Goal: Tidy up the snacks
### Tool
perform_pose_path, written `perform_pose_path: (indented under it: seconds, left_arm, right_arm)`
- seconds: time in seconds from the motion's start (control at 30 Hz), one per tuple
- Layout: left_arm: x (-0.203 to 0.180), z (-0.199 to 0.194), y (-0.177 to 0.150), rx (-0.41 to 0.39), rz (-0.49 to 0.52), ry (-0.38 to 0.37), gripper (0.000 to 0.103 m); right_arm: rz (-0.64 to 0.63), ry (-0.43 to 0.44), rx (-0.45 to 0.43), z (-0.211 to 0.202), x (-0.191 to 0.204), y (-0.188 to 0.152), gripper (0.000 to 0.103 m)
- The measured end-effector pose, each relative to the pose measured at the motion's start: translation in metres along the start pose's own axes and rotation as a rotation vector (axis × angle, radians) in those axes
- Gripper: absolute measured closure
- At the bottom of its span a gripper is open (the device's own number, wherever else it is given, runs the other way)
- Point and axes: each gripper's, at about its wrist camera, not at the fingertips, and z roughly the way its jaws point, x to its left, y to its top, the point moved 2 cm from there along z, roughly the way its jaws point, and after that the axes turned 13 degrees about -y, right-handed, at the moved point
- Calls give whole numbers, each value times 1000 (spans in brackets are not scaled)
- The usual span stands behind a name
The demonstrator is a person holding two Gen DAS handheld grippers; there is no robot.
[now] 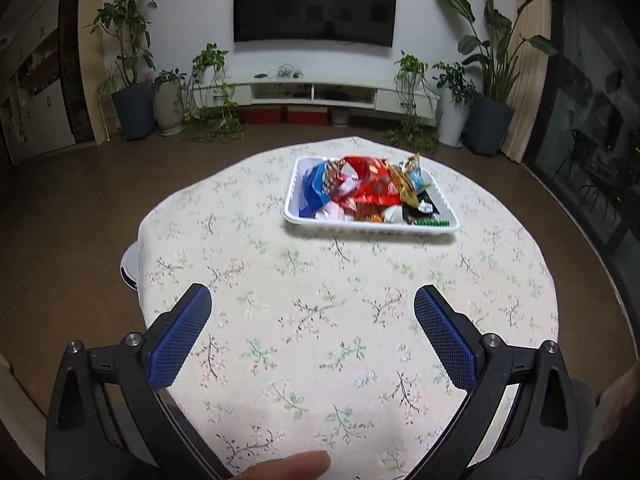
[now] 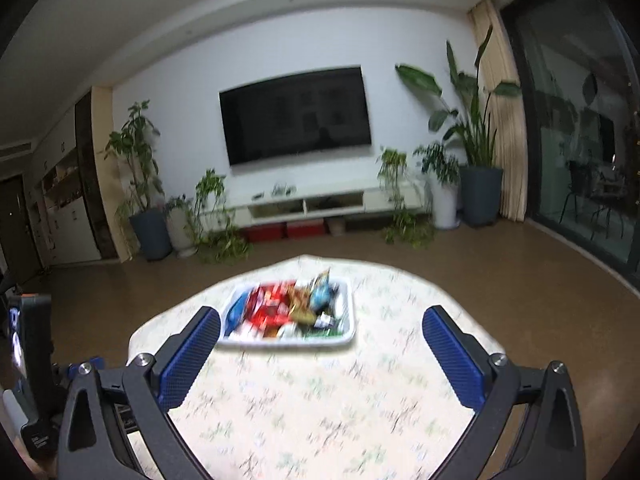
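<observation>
Counter (image 1: pixel 320 320) under floral cloth, white tray (image 1: pixel 294 184) at its far middle, heaped with snack packets (image 1: pixel 368 188). Packets are probably light, crinkly, slippery foil; pinch a sealed edge, not the puffed belly. Left gripper (image 1: pixel 312 308) and right gripper (image 2: pixel 320 332): jaws spread wide, empty, well short of the tray. Lower packets are buried; the right view is blurred.

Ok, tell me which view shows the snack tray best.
The left wrist view: the white snack tray is sharp, seen from above, its wrappers distinct. In the right wrist view the same tray is motion-blurred, at a flatter angle.
</observation>
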Motion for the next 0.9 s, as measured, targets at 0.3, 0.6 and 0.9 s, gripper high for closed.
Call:
perform_pose_path:
  seconds: [0.3,0.6,0.9]
  left_arm:
    - [7,37,-8,77,-11,-7,0]
    - [17,46,-10,99,-26,-5,0]
    - [16,50,-10,112,-25,-6,0]
  right_arm:
    - [-36,-43,156,22,11,-31,0]
    - [-70,-39,200,27,22,-44,0]
    - [-81,-32,215,27,27,-43,0]
